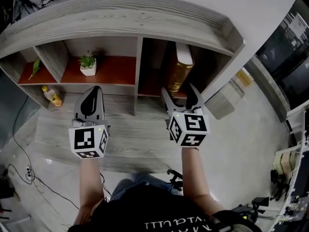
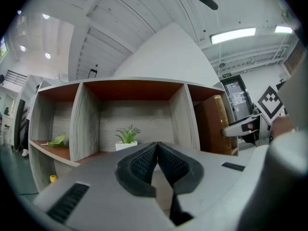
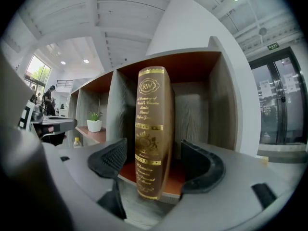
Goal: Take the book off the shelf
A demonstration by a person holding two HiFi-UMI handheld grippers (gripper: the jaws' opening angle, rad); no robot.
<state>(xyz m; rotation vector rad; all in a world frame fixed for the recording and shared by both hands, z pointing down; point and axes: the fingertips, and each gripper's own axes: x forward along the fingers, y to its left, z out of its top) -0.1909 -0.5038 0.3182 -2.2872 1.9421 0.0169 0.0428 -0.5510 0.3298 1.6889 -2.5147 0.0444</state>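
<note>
Head view: grey wood-grain shelf (image 1: 120, 18) fills the upper half of the frame, with red-brown compartment floors. The book (image 1: 179, 69), brown with gold tooling, stands on end in the right-of-centre compartment, spine out, close to the compartment's left wall.

Right gripper (image 1: 178, 89): jaws spread, one either side of the book's lower spine. The right gripper view puts the spine in the centre of the frame between the two black pads. A gap shows at the right pad. The left pad lies close to the spine; contact cannot be confirmed. No clamp on the book. The book's foot sits at the shelf's front lip.

Left gripper (image 1: 93, 93): lower left of centre in the head view, in front of the middle compartment. In the left gripper view the ribbed pads meet at their tips, clenched on nothing.

Other items, head view:
- small potted plant (image 1: 88, 64) in a white pot, middle compartment;
- green leaf (image 1: 35, 67) in the far-left compartment;
- yellow bottle (image 1: 51, 96), one level lower at the left edge.
</note>
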